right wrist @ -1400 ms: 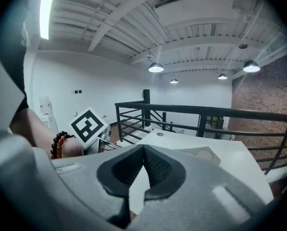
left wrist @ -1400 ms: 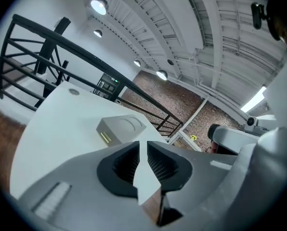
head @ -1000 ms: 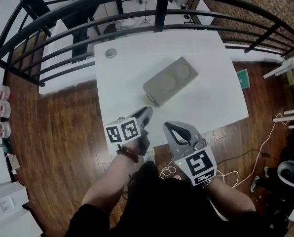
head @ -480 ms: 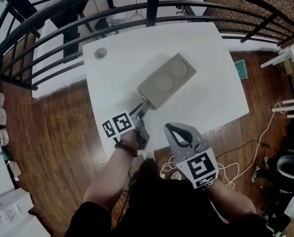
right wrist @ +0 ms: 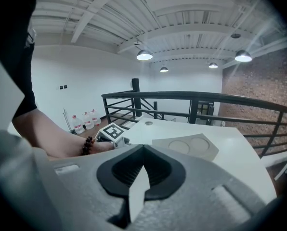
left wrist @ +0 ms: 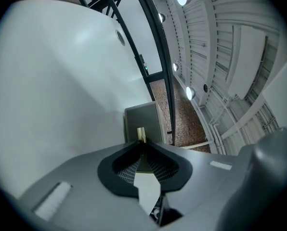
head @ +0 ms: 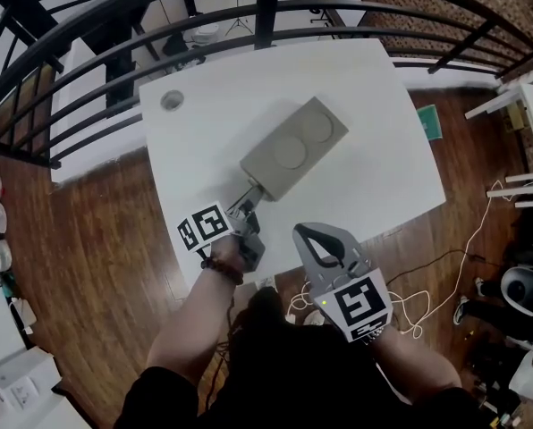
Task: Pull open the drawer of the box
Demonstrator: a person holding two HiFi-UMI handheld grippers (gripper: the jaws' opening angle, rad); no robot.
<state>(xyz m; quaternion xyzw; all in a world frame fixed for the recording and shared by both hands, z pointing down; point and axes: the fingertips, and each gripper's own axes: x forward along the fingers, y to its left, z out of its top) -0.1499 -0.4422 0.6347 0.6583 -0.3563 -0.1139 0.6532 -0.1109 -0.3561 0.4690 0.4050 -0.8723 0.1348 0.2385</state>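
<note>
Lying slantwise near the middle of the white surface (head: 374, 181), the grey box (head: 293, 146) shows two round hollows in its top. Its short end, turned toward the near edge, carries the drawer (left wrist: 149, 121). The left gripper (head: 249, 204) reaches that end from the near left corner. In the head view its tips cover the drawer front, so whether the drawer has come out at all cannot be told there. The left gripper view is clearer: the jaws have just been closing and now pinch a thin pale pull tab (left wrist: 140, 133) that stands out from the box's face. Only the tab's upper part shows past the jaw tips; the rest is buried between the pads. The right gripper (head: 304, 232) hangs off the near edge, over the wood floor (head: 105, 239) and apart from the box, its jaws pressed together with nothing between them. A small round disc (head: 171, 100) sits by the far left corner; what it is cannot be made out
</note>
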